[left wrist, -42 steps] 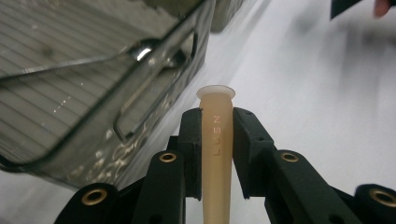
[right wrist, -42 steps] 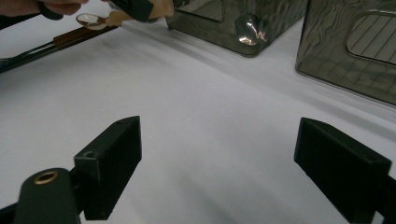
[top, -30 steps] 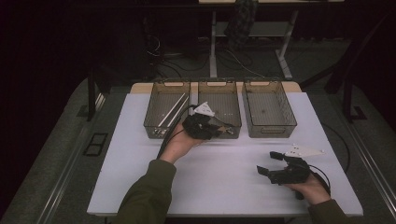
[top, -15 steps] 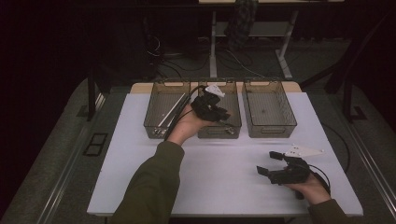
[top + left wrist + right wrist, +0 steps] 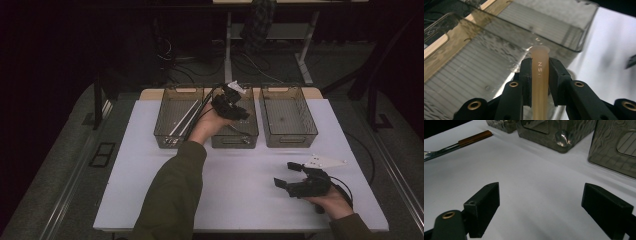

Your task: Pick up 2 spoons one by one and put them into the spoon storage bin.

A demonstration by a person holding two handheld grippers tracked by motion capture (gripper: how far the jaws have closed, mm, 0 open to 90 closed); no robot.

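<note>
My left gripper [image 5: 538, 62] is shut on a tan, lettered utensil handle [image 5: 539, 85] that runs up between its black pads. In the high view the left gripper [image 5: 234, 106] hangs over the middle smoky plastic bin [image 5: 235, 136], with the handle's far end hidden from me. The bin's ribbed floor [image 5: 466, 77] lies below the jaws. My right gripper [image 5: 286, 174] rests at the table's front right, open, with nothing between its jaws; in its own view the right gripper [image 5: 544, 195] faces bare white table.
Three smoky bins stand in a row at the back: the left bin [image 5: 167, 131] holds long metal utensils [image 5: 182, 117], and the right bin [image 5: 287, 117] stands beside the middle one. A brown-handled fork [image 5: 471, 138] lies on the white table [image 5: 250, 165].
My left hand has moved away from me and risen, carrying the tan handle over the middle bin. The right hand has stayed put.
</note>
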